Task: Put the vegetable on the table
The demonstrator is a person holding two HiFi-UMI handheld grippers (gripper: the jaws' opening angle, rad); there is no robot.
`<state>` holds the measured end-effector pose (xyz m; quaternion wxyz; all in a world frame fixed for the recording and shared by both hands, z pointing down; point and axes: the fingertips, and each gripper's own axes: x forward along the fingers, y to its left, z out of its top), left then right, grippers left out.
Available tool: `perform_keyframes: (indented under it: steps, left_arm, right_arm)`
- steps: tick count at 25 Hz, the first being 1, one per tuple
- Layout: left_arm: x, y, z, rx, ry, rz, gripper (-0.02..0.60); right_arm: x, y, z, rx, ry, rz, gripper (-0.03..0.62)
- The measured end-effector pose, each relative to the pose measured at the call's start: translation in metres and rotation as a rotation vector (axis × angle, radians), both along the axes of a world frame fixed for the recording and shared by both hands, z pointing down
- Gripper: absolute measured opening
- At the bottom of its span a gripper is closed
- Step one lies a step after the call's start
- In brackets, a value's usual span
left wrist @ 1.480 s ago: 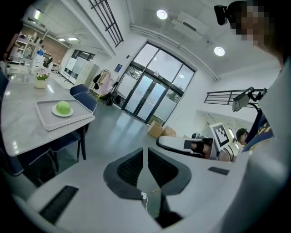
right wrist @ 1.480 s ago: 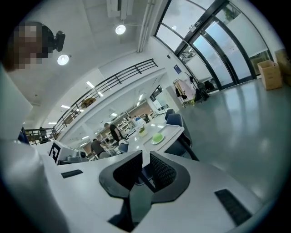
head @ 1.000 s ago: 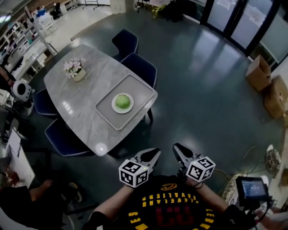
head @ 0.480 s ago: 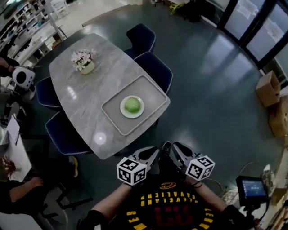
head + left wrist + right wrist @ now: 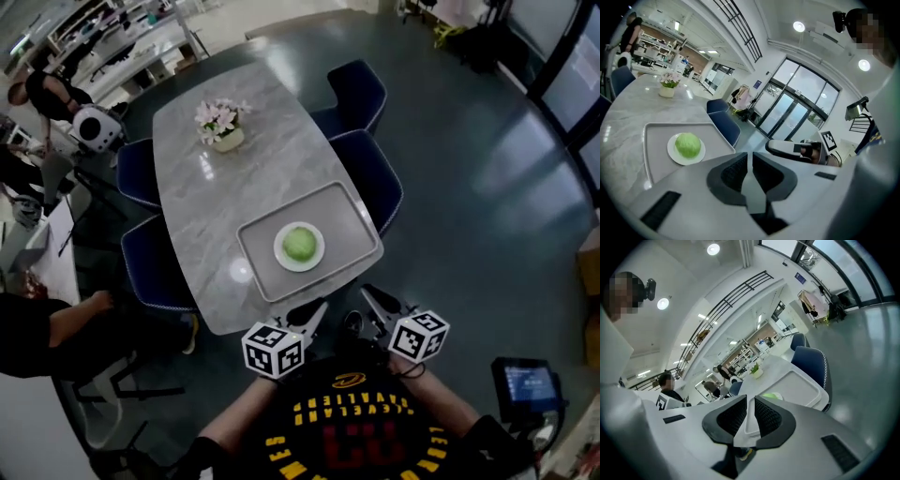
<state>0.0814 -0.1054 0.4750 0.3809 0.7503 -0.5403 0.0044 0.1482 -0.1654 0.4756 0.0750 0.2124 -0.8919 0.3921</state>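
The person holds both claws close to the chest. The left claw (image 5: 314, 314) and the right claw (image 5: 372, 298) are each drawn in to a thin slit, with nothing between the jaws. Ahead of them, just past the near edge of the grey surface (image 5: 216, 202), the green vegetable (image 5: 299, 245) sits on a white plate (image 5: 279, 251) in the middle of a tray (image 5: 349, 214), well apart from either claw.

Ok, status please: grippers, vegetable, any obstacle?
Left gripper, right gripper: shut, empty, short of the table. Green vegetable on plate in tray. Nothing between.
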Motion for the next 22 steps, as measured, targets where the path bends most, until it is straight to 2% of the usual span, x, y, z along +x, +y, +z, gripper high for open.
perform_keyframes:
  steps: [8,14,19,22]
  left_arm:
    - [-0.025,-0.021,0.004,-0.043,0.063,-0.295,0.037]
    - [-0.039,-0.008,0.016,-0.078,0.086,-0.434,0.037]
    - [-0.063,-0.002,0.034,-0.094,0.189,-0.535,0.037]
    - [-0.081,-0.005,0.044,-0.098,0.239,-0.566,0.037]
  right_arm:
    - [-0.02,-0.048,0.014,-0.112,-0.021,-0.169,0.057]
    - [-0.035,-0.055,0.043,-0.174,0.011,-0.257,0.057]
    - [-0.063,-0.06,0.066,-0.184,0.056,-0.319,0.057]
    - [-0.079,-0.072,0.07,-0.162,0.083,-0.32,0.057]
